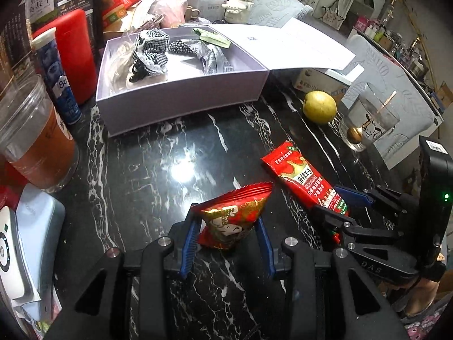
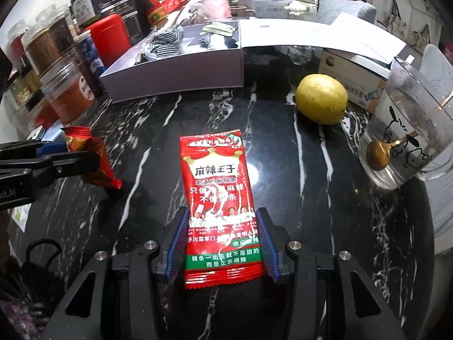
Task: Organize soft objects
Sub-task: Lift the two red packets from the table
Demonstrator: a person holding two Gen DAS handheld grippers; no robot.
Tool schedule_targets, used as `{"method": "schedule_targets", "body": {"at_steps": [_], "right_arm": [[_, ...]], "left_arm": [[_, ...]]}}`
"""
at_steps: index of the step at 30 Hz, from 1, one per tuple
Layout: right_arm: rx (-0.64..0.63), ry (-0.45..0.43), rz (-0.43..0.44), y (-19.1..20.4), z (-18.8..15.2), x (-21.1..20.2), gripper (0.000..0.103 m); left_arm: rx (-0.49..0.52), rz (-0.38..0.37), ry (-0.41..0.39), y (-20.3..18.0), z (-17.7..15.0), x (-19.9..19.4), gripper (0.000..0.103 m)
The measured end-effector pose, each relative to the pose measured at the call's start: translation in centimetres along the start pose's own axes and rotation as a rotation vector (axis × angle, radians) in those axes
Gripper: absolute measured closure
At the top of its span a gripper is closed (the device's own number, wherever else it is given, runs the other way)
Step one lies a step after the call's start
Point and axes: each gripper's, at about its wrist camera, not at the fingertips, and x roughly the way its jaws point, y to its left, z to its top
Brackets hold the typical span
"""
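A small red snack pouch lies on the black marble table between the blue pads of my left gripper; the jaws stand around it, whether they press it I cannot tell. A long red spicy-strip packet lies flat between the pads of my right gripper, its near end inside the jaws. The packet and the right gripper also show in the left wrist view. The open white box behind holds a checkered cloth and a green sachet.
A yellow pear and a glass cup with a spoon stand to the right. A plastic cup of tea, a blue tube and a red canister stand to the left. Jars crowd the far left.
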Motion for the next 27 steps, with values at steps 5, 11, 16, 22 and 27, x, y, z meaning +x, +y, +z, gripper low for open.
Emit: {"method": "schedule_targets", "body": {"at_steps": [5, 11, 16, 22, 27], "right_arm": [[-0.009, 0.002, -0.017, 0.5, -0.1, 0.1, 0.054], [0.0, 0.007, -0.02, 0.5, 0.1, 0.3, 0.048], [0.004, 0.012, -0.023, 0.4, 0.3, 0.5, 0.038], [-0.008, 0.018, -0.023, 0.7, 0.5, 0.8, 0.03], [-0.025, 0.013, -0.028, 1.1, 0.6, 1.1, 0.026]], "left_arm": [[-0.011, -0.004, 0.019, 0.2, -0.1, 1.4, 0.065], [-0.048, -0.053, 0.053, 0.9, 0.6, 3.3, 0.065], [-0.022, -0.041, 0.046, 0.4, 1.1, 4.1, 0.065], [0.028, 0.021, 0.062, -0.7, 1.3, 4.3, 0.065], [0.018, 0.025, 0.077, -0.6, 1.1, 4.2, 0.065]]}}
